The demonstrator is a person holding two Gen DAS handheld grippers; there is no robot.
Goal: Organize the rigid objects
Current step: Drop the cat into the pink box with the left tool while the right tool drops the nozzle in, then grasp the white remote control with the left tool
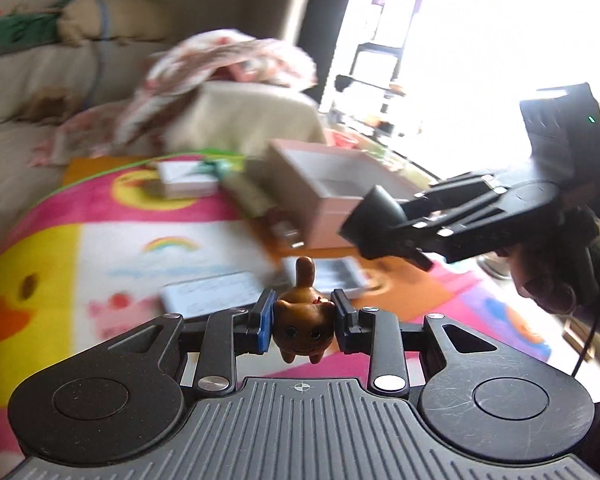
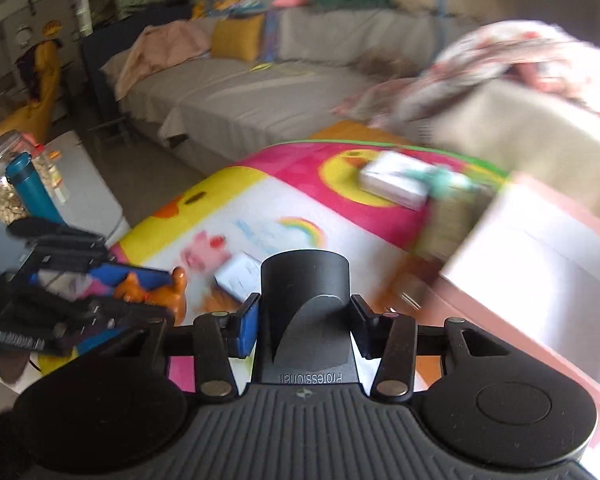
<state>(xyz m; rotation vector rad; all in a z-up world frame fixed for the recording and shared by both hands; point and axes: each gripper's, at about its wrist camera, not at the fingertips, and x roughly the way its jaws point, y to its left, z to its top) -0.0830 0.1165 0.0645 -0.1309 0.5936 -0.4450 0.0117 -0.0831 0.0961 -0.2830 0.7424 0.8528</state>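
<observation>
- Figurine (image 1: 303, 322), small and stiff, probably light, is sitting clamped by its body in the left tool (image 1: 302, 326), above the mat (image 1: 100, 248).
- Right tool (image 2: 304, 320) is gripping a black, rigid cap-like piece (image 2: 305, 312); sides suit pinching.
- Box (image 1: 324, 200) is standing open, seemingly empty, though blurred.

Our right gripper (image 2: 304, 322) is clamped on a black nozzle-shaped piece (image 2: 305, 312) marked "Professional". At nine o'clock our left gripper (image 2: 140, 288) pinches a brown figurine (image 2: 168, 290). At three o'clock is a blurred pink box (image 2: 540, 248) on the colourful mat (image 2: 260, 208).
</observation>
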